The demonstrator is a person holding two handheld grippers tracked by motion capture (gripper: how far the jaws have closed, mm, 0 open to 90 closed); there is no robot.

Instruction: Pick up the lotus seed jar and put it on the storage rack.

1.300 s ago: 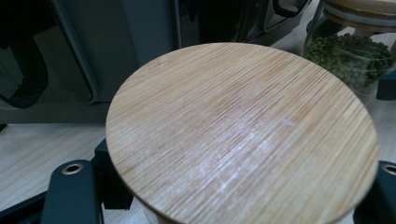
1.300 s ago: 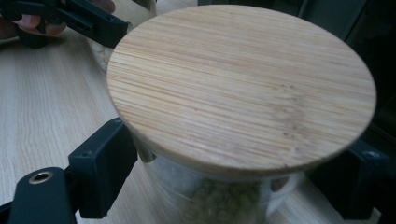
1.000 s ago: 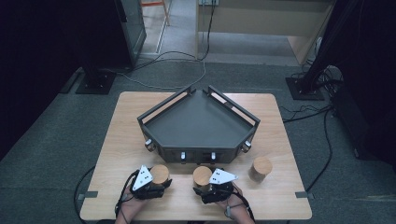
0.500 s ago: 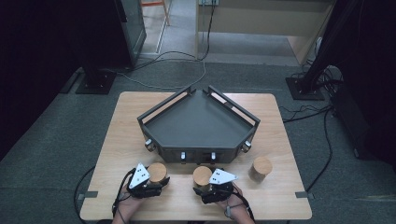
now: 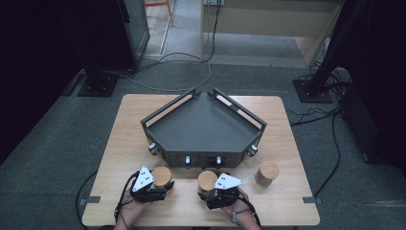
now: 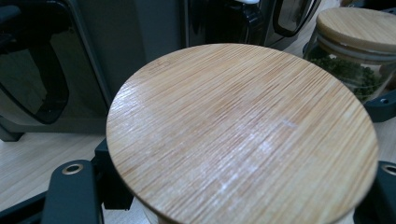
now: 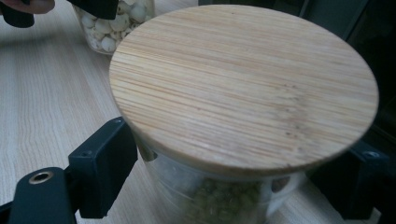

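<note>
Bamboo lids, round and fine-grained, cap three glass jars on the pale wooden table (image 5: pixel 110 191). The left gripper (image 5: pixel 152 187), at lower left of the high view, has its black jaws either side of the white-bean jar (image 5: pixel 162 176); the right gripper (image 5: pixel 216 191), at lower centre, brackets the green-bean jar (image 5: pixel 207 181) likewise. Both jars stand on the table just in front of the dark metal tray (image 5: pixel 203 129); whether the jaws are pressing the glass or merely alongside, I cannot tell. A third jar (image 5: pixel 267 173) stands apart at lower right.

Judgement: the grasping step is in hand — probably ahead of lifting both jars into the tray. Smooth glass calls for a firm squeeze and a level lift over the tray's raised rail.
</note>
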